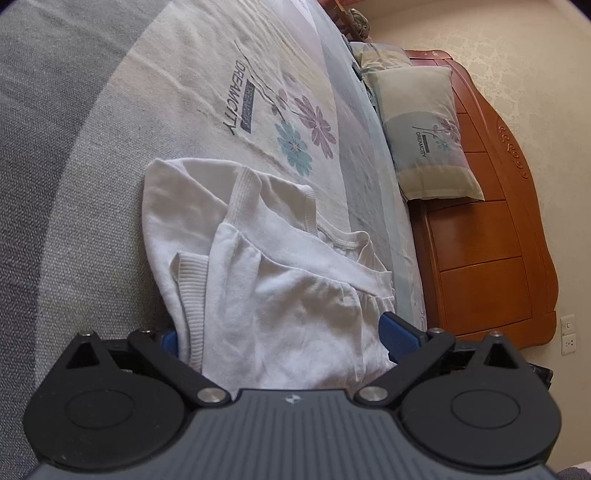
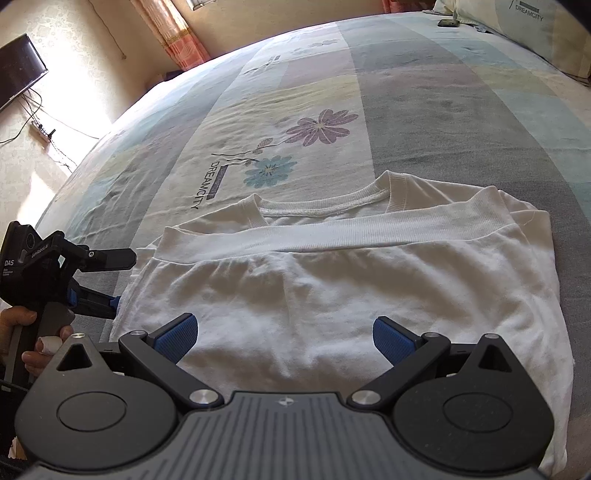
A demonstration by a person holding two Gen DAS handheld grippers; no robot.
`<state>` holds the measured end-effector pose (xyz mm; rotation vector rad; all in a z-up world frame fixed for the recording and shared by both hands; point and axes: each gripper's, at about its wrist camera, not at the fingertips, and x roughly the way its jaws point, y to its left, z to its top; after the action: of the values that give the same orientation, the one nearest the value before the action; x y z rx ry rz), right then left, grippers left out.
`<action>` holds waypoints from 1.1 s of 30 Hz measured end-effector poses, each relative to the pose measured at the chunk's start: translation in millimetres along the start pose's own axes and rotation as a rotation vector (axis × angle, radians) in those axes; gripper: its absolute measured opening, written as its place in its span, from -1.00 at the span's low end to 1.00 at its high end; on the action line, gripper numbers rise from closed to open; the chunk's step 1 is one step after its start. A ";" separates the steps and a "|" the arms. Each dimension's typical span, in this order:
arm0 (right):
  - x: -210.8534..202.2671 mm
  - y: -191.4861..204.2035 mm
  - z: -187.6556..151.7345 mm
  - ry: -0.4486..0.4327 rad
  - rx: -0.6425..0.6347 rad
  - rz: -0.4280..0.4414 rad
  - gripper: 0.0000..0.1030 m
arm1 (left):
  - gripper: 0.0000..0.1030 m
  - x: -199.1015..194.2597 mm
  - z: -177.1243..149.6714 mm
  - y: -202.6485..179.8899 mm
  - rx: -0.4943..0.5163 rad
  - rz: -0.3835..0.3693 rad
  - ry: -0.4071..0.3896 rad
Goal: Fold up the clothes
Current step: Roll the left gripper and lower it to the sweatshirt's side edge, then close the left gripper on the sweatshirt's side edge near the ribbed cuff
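A white sweatshirt point(image 2: 332, 266) lies folded on the bed, its ribbed hem band laid across below the collar point(image 2: 325, 206). It also shows in the left wrist view point(image 1: 280, 288). My left gripper point(image 1: 280, 338) is open, its blue pads point(image 1: 397, 332) spread on either side of the folded edge; in the right wrist view the left gripper point(image 2: 122, 280) sits at the garment's left edge. My right gripper point(image 2: 284, 336) is open, low over the near part of the garment, with nothing between its pads.
The bed sheet point(image 2: 258, 122) has flower prints and DREAMCITY lettering. A pillow point(image 1: 424, 133) lies against a wooden headboard point(image 1: 491, 221). A wall TV point(image 2: 18, 70) and cables are at the left. A small dark object point(image 2: 447, 23) lies near the far pillow.
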<state>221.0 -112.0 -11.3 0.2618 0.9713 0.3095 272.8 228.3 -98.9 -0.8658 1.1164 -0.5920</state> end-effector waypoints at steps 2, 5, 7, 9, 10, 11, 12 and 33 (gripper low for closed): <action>0.2 -2.4 -1.2 0.002 0.006 0.003 1.00 | 0.93 -4.3 -10.4 2.5 -0.006 -0.018 0.018; 0.0 -7.4 -3.0 0.003 0.022 0.012 1.00 | 0.93 -6.6 -15.5 4.4 0.004 -0.031 0.033; 0.1 -11.0 -3.7 0.005 0.031 0.020 1.00 | 0.93 -3.7 -10.7 4.7 -0.002 -0.036 0.035; 0.7 -13.5 -3.9 0.007 0.037 0.026 1.00 | 0.93 4.0 0.2 2.8 0.014 -0.041 0.023; 1.5 -14.0 -3.5 0.009 0.038 0.027 1.00 | 0.93 7.2 4.0 1.8 0.018 -0.044 0.017; 2.4 -13.9 -2.7 0.013 0.038 0.030 1.00 | 0.94 10.4 7.8 0.9 0.022 -0.048 0.011; 2.8 -13.0 -2.1 0.014 0.036 0.031 1.00 | 0.94 13.3 11.2 -0.1 0.025 -0.051 0.006; 3.7 -14.2 -14.5 0.032 0.023 0.025 1.00 | -0.46 0.6 5.9 30.1 0.037 -0.021 0.054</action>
<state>212.8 -122.7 -26.9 0.2909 1.0047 0.3261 278.2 246.0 -123.3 -0.8346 1.1434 -0.6549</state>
